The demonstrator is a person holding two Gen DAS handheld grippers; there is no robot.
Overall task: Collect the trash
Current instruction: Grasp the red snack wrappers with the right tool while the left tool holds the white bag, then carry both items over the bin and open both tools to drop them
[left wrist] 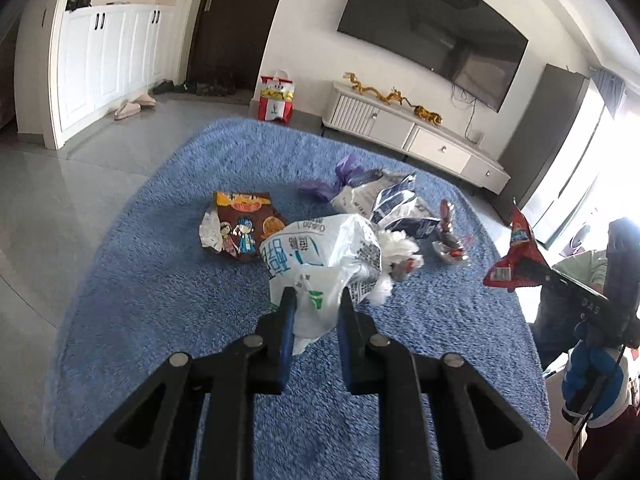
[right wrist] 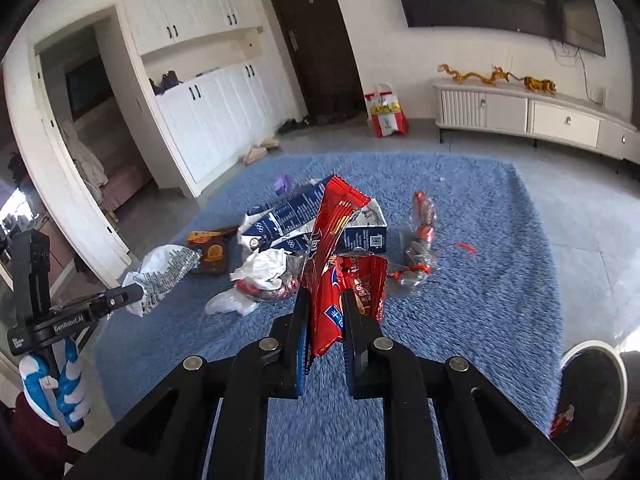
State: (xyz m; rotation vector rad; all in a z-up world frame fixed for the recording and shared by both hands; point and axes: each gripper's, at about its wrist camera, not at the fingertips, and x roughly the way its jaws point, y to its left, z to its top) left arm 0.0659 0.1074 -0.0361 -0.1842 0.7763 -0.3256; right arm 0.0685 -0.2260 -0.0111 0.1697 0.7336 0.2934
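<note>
While both grippers are closed on litter and held above the blue rug (left wrist: 160,280), the collection is judged to be at an early-to-middle stage. The left gripper (left wrist: 316,300) pinches a white plastic bag with green and blue print (left wrist: 320,256) between nearly shut jaws; the right gripper (right wrist: 326,304) clamps a red snack wrapper (right wrist: 336,240) in jaws drawn almost fully together, the wrapper standing up out of the grip. Neither piece has yet been delivered: a round bin with a pale rim (right wrist: 618,364) sits beside the rug's near right corner in the right wrist view, with a scrap of red already visible inside it. Left on the rug, toward its middle and far edge, are a brown cartoon snack packet (left wrist: 244,228), a crushed navy-and-white carton (right wrist: 288,220), a purple scrap (left wrist: 344,176), crumpled white tissue (right wrist: 266,264), and clear wrappers with red ends (right wrist: 420,240) nearer the right edge. The bin is cut by the frame's edge, so its contents are mostly unreadable. The gripper bodies hide the rug's near edge, and whatever may lie there cannot be told. Motion blur softens the rug pile; print on the bag is illegible. Of the person only gloved hands (right wrist: 60,384) and sleeves appear.
</note>
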